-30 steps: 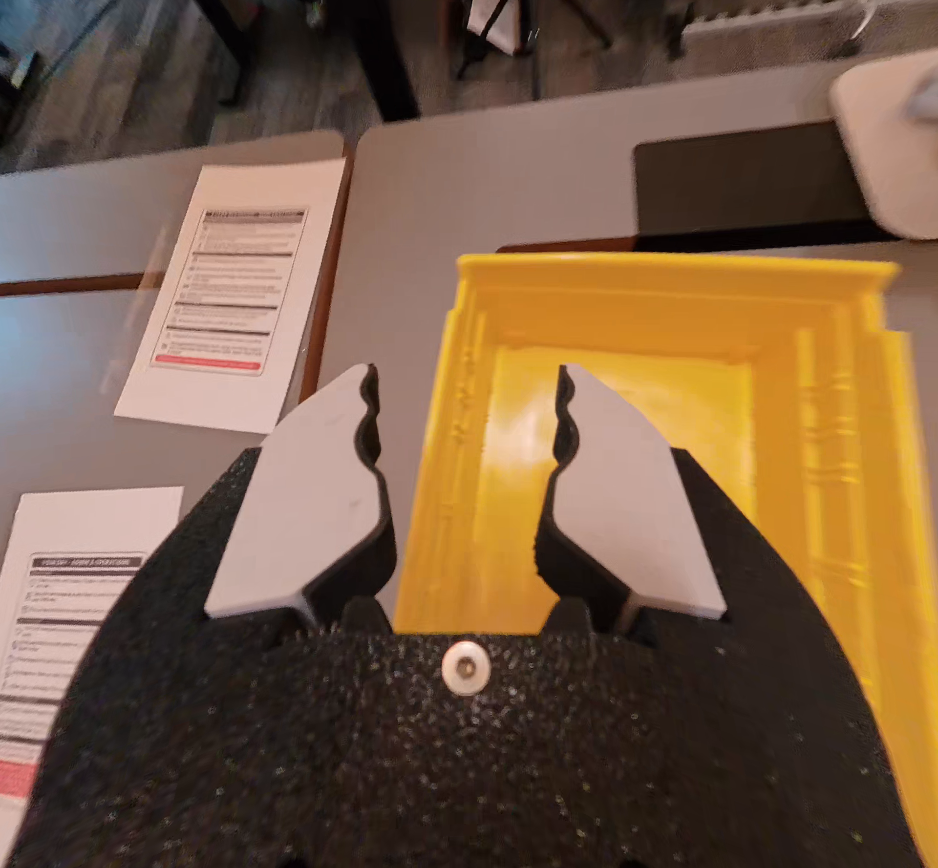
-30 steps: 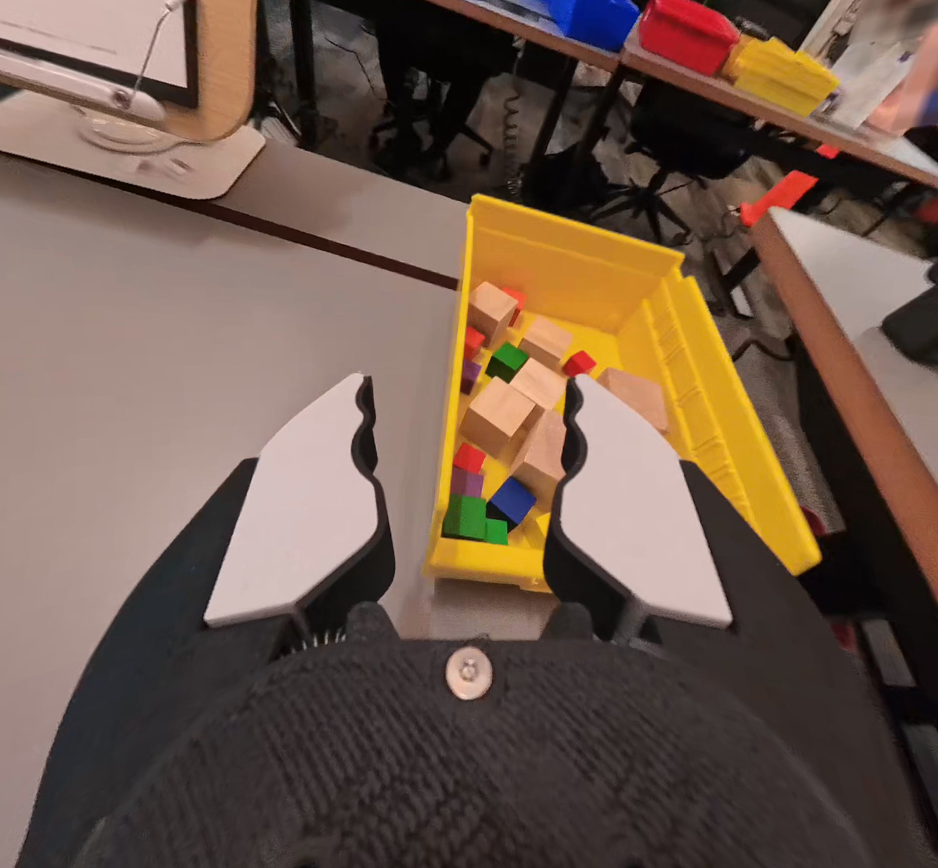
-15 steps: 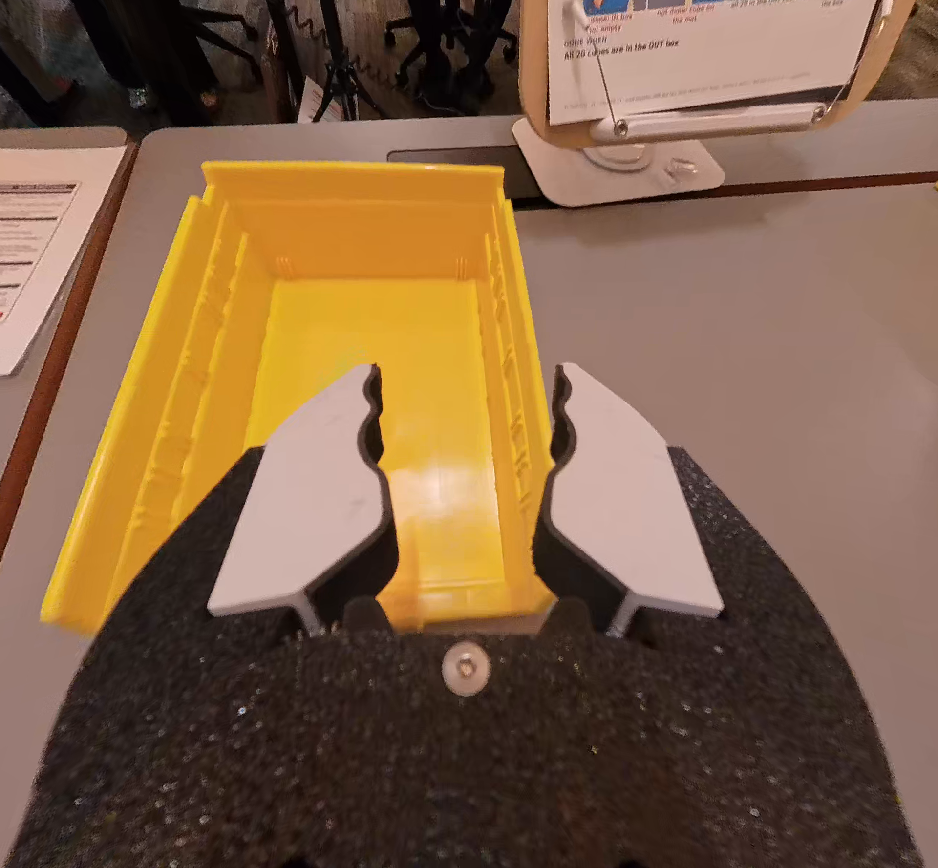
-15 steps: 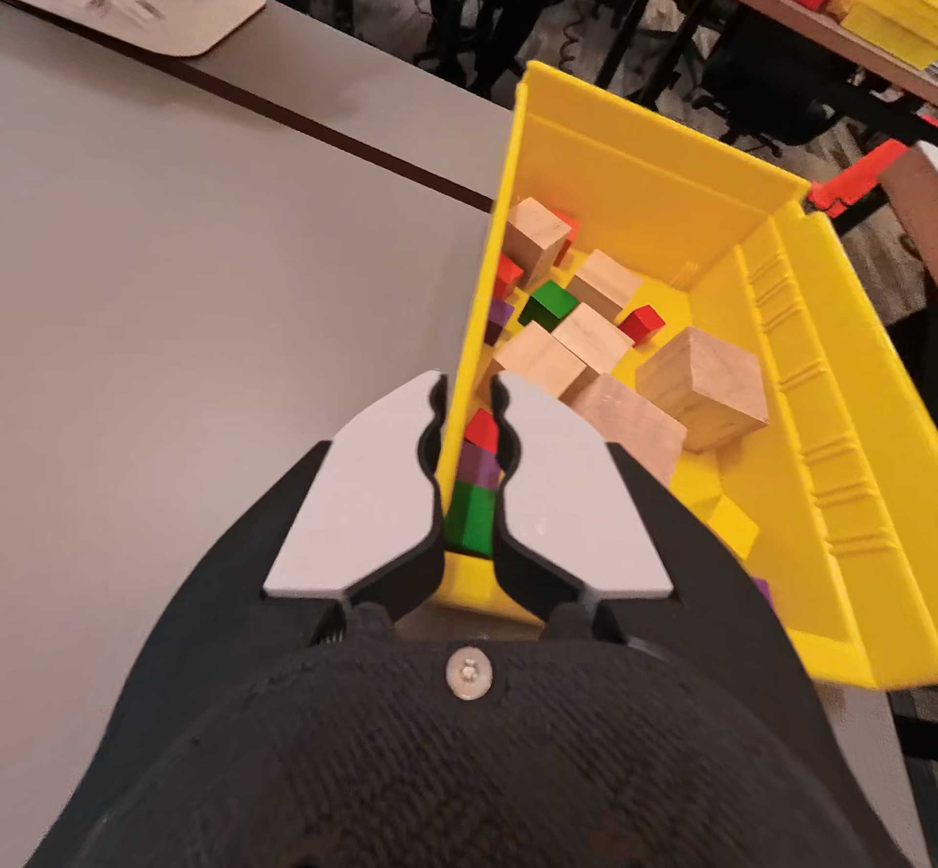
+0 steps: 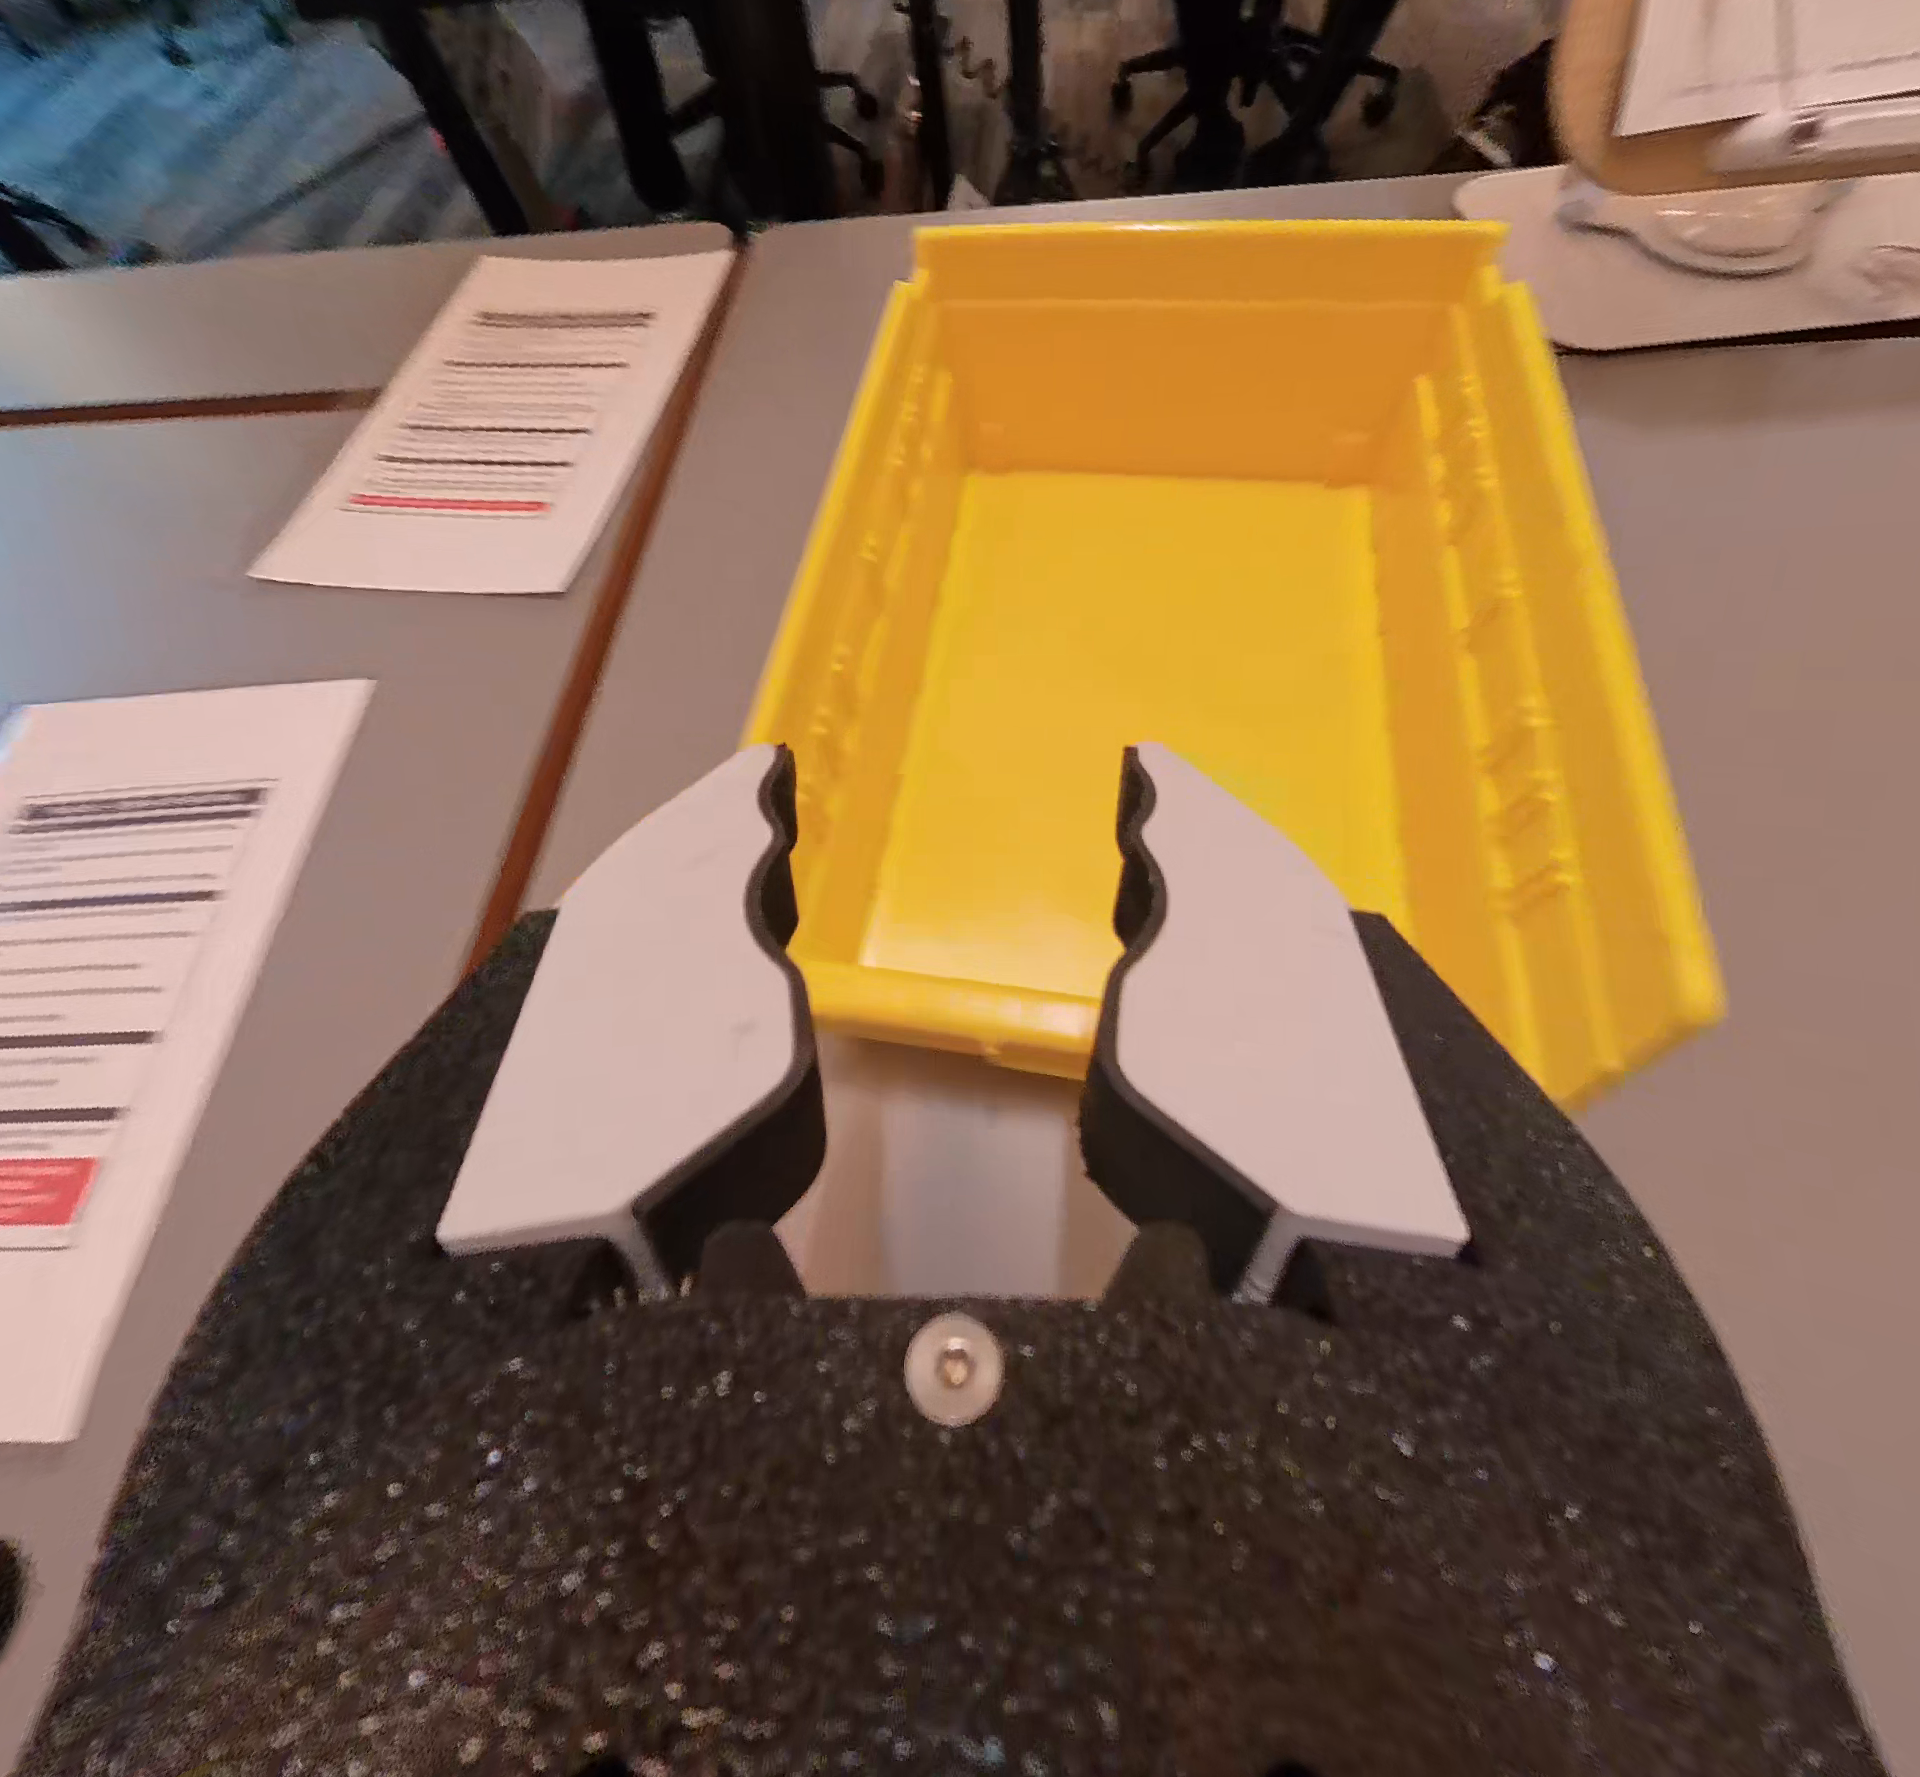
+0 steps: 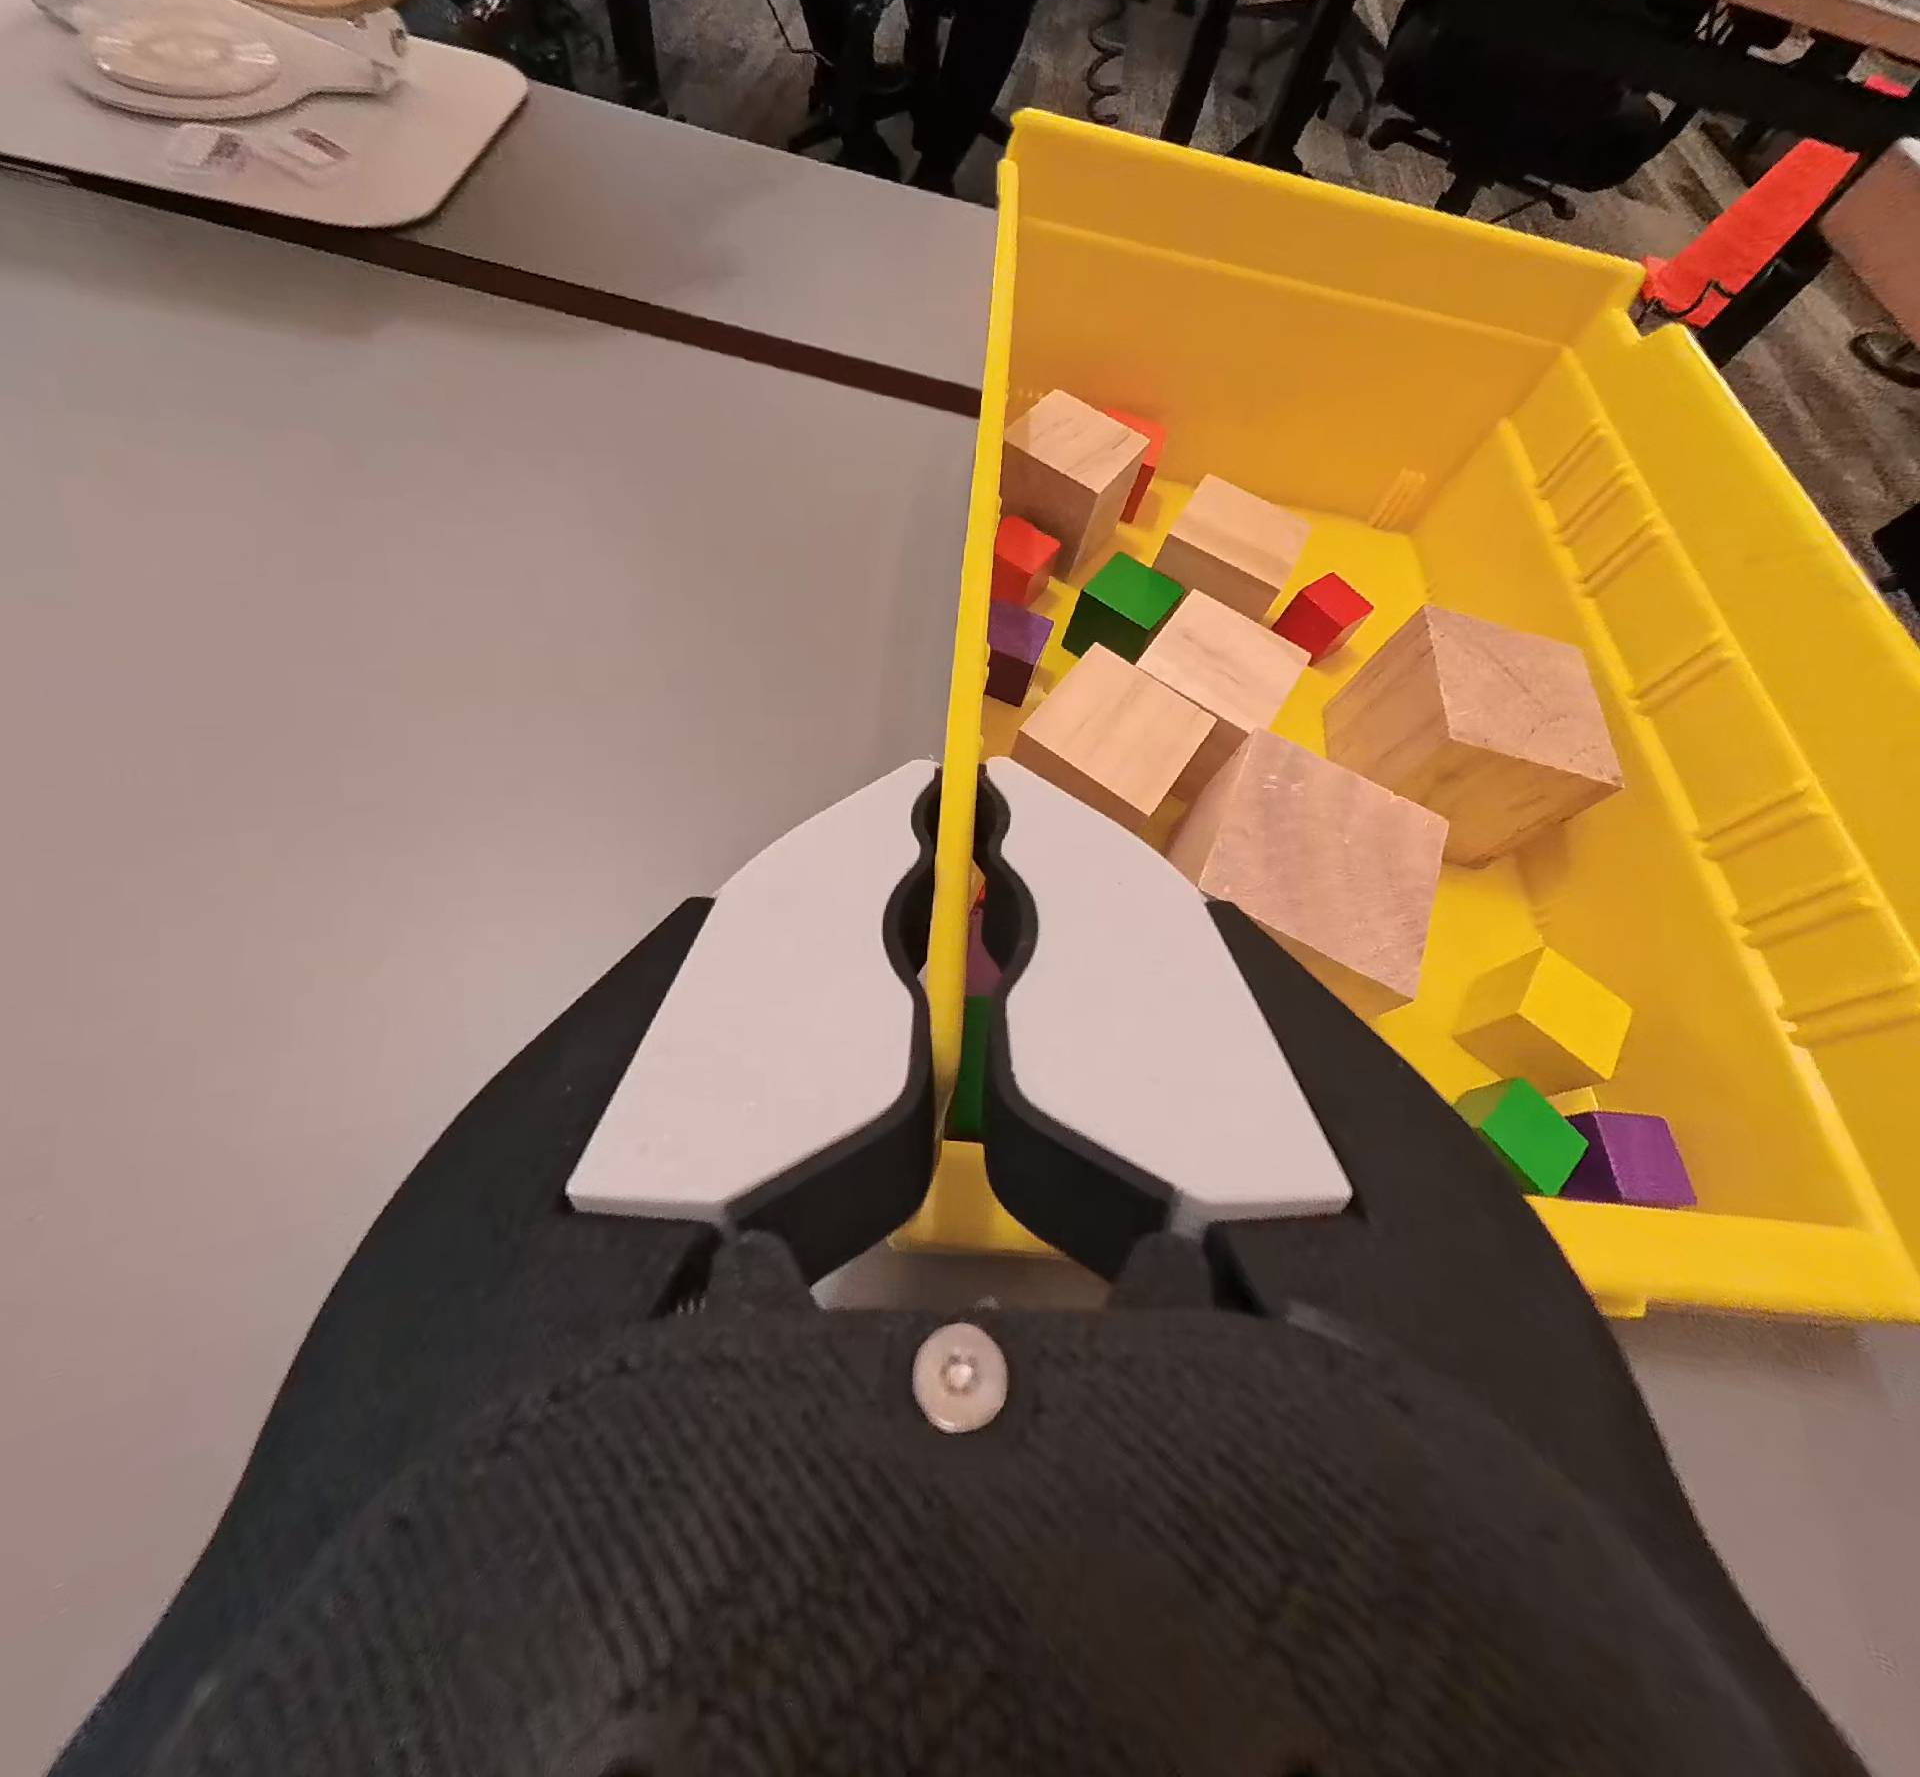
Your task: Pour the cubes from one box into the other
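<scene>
In the left wrist view an empty yellow box [image 5: 1226,293] stands on the grey table. My left gripper [image 5: 956,771] is open and empty, its fingertips over the box's near left corner. In the right wrist view a second yellow box [image 6: 1714,667] holds several wooden and coloured cubes [image 6: 1320,854]. My right gripper [image 6: 961,777] is shut on this box's left side wall [image 6: 982,522], one finger outside and one inside. The box sits on the table.
Two printed sheets [image 5: 499,418] lie on the table left of the empty box. A stand with a white base [image 6: 239,117] holding a board is at the table's far edge; it also shows in the left wrist view [image 5: 1704,273]. Chairs and other tables stand behind.
My right gripper moved onto the cube box's left wall and closed on it. My left gripper's view swung across the empty box and now faces its near left corner, still open.
</scene>
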